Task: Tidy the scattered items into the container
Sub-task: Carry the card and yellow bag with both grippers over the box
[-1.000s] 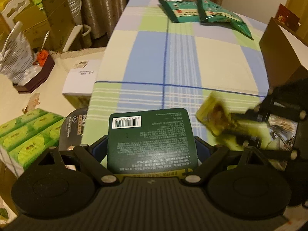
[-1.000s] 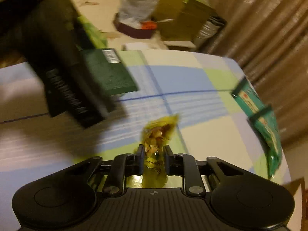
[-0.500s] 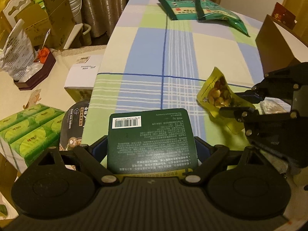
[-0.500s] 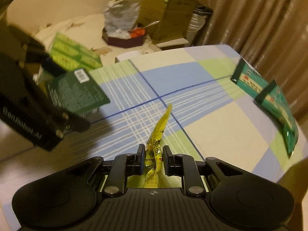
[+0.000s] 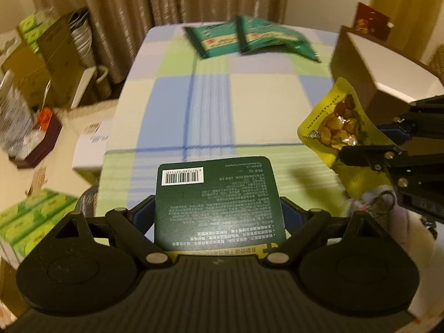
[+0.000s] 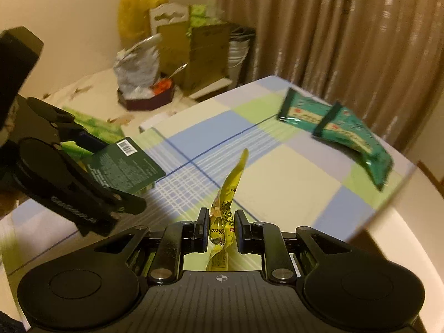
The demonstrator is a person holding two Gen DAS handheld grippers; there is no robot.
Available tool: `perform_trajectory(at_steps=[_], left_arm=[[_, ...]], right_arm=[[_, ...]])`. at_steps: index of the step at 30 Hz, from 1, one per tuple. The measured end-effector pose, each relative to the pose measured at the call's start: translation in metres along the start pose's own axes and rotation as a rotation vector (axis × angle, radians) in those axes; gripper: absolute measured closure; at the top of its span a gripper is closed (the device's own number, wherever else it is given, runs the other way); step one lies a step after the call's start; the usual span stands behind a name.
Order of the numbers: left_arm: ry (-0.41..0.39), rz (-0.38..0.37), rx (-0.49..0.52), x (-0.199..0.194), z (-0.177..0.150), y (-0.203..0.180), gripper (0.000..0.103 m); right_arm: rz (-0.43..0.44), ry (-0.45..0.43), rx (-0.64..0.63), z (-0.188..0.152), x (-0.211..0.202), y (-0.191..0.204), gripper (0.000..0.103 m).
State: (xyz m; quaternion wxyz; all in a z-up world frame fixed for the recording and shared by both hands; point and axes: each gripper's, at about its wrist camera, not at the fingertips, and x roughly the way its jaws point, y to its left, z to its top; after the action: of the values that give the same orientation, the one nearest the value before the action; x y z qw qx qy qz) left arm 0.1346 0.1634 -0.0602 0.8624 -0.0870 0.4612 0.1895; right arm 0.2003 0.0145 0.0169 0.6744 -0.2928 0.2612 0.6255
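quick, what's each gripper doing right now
Left gripper: closed on the dark green box.
Right gripper: closed on the yellow snack pouch.

1. The left claw (image 5: 219, 216) is matt black plastic with bright metal pins; its ribbed body looks dull.
2. The dark green box (image 5: 219, 199) is matt card.
3. The yellow snack pouch (image 6: 226, 208) is glossy crinkled film.
4. The tabletop (image 5: 249, 105) wears smooth checked cloth; two teal packets (image 6: 341, 130) at its far edge shine like foil.
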Motion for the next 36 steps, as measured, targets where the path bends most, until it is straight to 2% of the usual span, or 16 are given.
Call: perform_trajectory(at_steps=[20,28,36], left_arm=[[-0.134,-0.154,0.244,-0.027,0.058,-0.175,0.014],[-0.174,-0.18,0.322,-0.033,0.077,-0.231,0.014],[-0.206,-0.19,0.362,-0.029,0.104,-0.265,0.014]], right_arm=[[-0.228,-0.077,0.202,-0.074,-0.156,-0.085,0.088],[-0.296,-0.118,0.244,-0.09,-0.197,-0.113,0.088],[-0.348,-0.147,0.288,-0.091,-0.215,-0.154,0.088]])
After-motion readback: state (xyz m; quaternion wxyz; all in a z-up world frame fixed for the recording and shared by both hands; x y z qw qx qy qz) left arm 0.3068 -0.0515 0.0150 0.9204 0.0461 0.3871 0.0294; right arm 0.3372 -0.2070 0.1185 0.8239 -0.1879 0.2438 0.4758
